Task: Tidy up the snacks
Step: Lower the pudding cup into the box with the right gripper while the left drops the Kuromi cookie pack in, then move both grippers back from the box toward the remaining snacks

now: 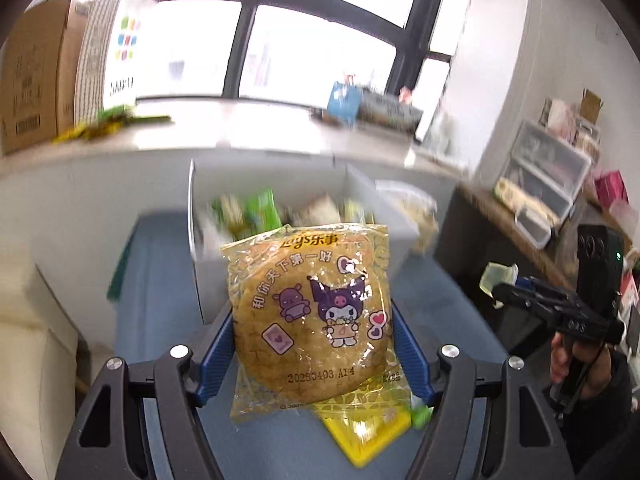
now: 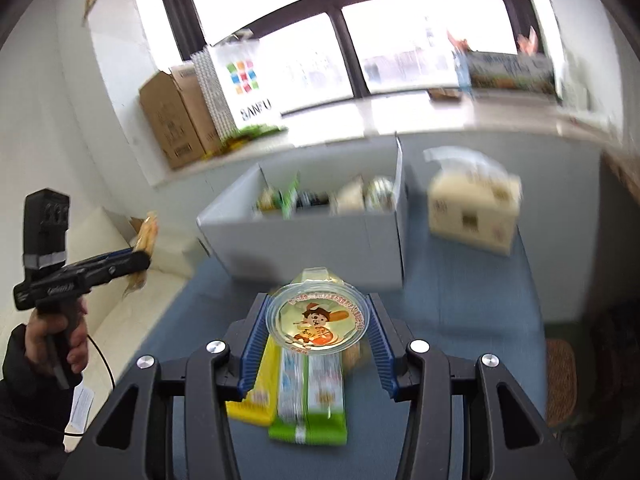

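Blue ribbed pads of the left gripper [image 1: 312,344] clamped a round yellow snack packet [image 1: 310,316], lifted and tilted down above the blue table [image 1: 160,280]. The right gripper [image 2: 318,332], likewise raised, pinched a clear round jelly cup [image 2: 316,320]. Beyond both stood a white box [image 2: 312,240] filled with glossy wrappers.

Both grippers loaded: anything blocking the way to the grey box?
Nothing visible. The left gripper holds the rice cracker pack and the right gripper the jelly cup, both above the blue table. The grey box sits straight ahead, top open, partly filled.
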Available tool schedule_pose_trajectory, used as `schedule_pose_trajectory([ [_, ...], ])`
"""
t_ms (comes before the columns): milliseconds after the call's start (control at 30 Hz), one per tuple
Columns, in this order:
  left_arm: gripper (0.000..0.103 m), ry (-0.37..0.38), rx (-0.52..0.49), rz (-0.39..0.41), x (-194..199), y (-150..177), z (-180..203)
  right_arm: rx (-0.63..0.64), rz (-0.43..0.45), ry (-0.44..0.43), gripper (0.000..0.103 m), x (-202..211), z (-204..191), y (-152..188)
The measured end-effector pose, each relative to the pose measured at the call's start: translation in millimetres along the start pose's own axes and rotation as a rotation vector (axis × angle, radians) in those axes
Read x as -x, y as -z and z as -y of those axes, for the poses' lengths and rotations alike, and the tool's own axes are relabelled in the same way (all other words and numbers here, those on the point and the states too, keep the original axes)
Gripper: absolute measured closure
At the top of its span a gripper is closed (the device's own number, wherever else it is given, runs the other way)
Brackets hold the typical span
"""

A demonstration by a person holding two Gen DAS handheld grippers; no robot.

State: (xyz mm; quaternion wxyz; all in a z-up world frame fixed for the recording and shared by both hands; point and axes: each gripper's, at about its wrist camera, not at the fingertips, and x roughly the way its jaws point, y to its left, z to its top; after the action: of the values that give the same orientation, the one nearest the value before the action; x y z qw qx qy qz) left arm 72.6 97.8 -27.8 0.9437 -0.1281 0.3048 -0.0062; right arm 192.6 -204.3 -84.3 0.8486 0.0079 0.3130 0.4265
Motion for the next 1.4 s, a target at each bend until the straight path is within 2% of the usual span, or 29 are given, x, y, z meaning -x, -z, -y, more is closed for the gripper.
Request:
schedule_pose_trajectory([
  [133,0.027,0.001,0.01,0.079,-8,-54,-15,0.008,0.042,-0.071,0.052,-15,2,-51],
  [233,0.027,-0.023,0.023,0.085,-38,-90,-25,-0.03,0.044,-0.112,0.052,-45,14,-89],
  [367,0.027,-0.07,-0.002,0.029,-86,-116,-26,-0.093,-0.022,-0.078,0.052,-97,29,-127],
  [467,0.026,-0.091,0.012,-0.019,-117,-116,-29,-0.101,-0.075,-0.06,0.052,-133,30,-138],
  [500,0.023,-0.103,0.016,-0.045,-126,-113,-31,-0.096,-0.089,-0.056,0.05,-143,28,-139],
  [533,0.018,-0.12,0.022,-0.082,-135,-111,-35,-0.093,-0.105,-0.053,0.044,-151,28,-140],
  [567,0.0,-0.141,0.029,-0.119,-143,-107,-38,-0.091,-0.115,-0.042,0.019,-157,26,-140],
  [600,0.0,-0.157,0.031,-0.128,-147,-104,-41,-0.092,-0.11,-0.026,0.0,-158,26,-138],
  [667,0.0,-0.169,0.03,-0.124,-146,-97,-48,-0.091,-0.091,-0.017,0.0,-156,26,-136],
  [767,0.0,-0.147,0.054,-0.136,-145,-91,-54,-0.117,-0.09,-0.004,0.0,-150,33,-132],
  [967,0.0,-0.144,0.028,-0.095,-117,-87,-45,-0.081,-0.036,0.014,0.0,-120,26,-131],
  [1200,0.0,-0.061,-0.018,0.015,-55,-75,-14,0.026,0.031,-0.009,0.0,-62,-2,-113],
  [1400,0.0,-0.002,-0.067,0.091,-5,-50,18,0.109,0.057,-0.007,0.0,-20,-21,-82],
])
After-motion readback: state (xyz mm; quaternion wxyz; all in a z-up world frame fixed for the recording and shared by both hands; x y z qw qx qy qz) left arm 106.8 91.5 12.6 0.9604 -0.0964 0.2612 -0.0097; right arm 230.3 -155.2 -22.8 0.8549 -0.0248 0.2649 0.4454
